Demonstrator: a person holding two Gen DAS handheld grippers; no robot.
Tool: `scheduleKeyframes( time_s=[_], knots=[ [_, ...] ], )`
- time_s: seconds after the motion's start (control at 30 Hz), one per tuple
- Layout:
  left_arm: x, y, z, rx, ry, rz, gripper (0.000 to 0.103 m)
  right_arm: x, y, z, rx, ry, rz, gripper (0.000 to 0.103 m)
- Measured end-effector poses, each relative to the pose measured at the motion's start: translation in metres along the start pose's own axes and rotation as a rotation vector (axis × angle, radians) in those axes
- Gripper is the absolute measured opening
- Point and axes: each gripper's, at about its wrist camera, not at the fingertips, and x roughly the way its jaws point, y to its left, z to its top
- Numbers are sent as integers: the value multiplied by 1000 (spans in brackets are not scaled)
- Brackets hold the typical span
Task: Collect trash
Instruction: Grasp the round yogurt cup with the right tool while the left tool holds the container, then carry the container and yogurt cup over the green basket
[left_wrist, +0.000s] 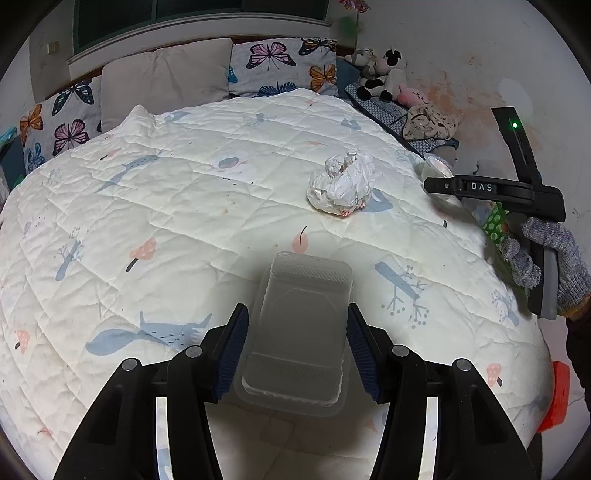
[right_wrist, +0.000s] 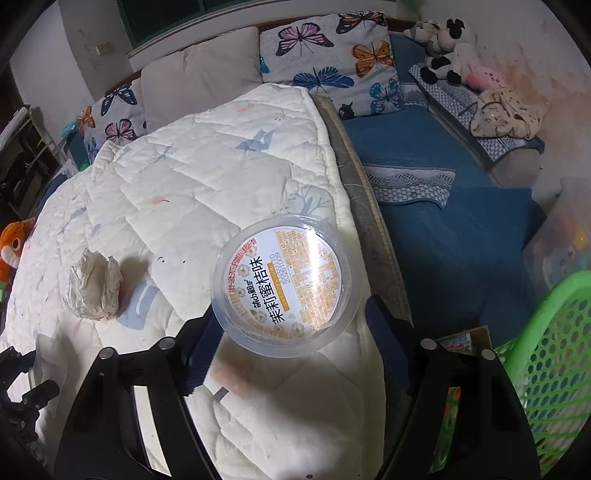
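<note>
Right gripper (right_wrist: 291, 332) sat at the quilt's (right_wrist: 192, 177) right edge with the round lidded cup (right_wrist: 282, 286) between its jaws, cup directly ahead and slightly up-frame. Left pad appeared to meet the cup rim; right pad stood just clear, so jaws partly open, no grip confirmed. Cup round, no long axis to align to. Right hand clearly nearer the cup than the left.

Left gripper (left_wrist: 297, 347) was clamped on a clear plastic tray (left_wrist: 301, 336), tray's long axis running straight out along the fingers.

Crumpled paper wad (left_wrist: 341, 184) lay mid-quilt, well apart from both, between the two grippers. Green basket (right_wrist: 554, 350) was just right of the right gripper, cut off by frame. Cup's underside and left contact point hidden; tray semi-transparent, edges hard to trace.
</note>
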Motion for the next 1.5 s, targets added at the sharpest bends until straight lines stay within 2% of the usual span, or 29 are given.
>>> scheduleKeyframes(
  time_s=[0.07,0.2,0.4,0.7,1.5],
  knots=[
    [0,1,0,2,0,1,52,-1,-1,0,0,2,15,63],
    [-1,0,1,6,-2,1,52,-6,3,-3,-25,-3,9,55],
    [-2,-1,1,-2,-2,2,52,-13,13,-12,-75,-20,-12,54],
    [-7,-6,1,-13,-6,0,52,-29,25,-27,-119,-35,11,54],
    [-33,-35,-18,-43,-49,16,52,-82,58,-95,-231,-31,-32,54]
  ],
)
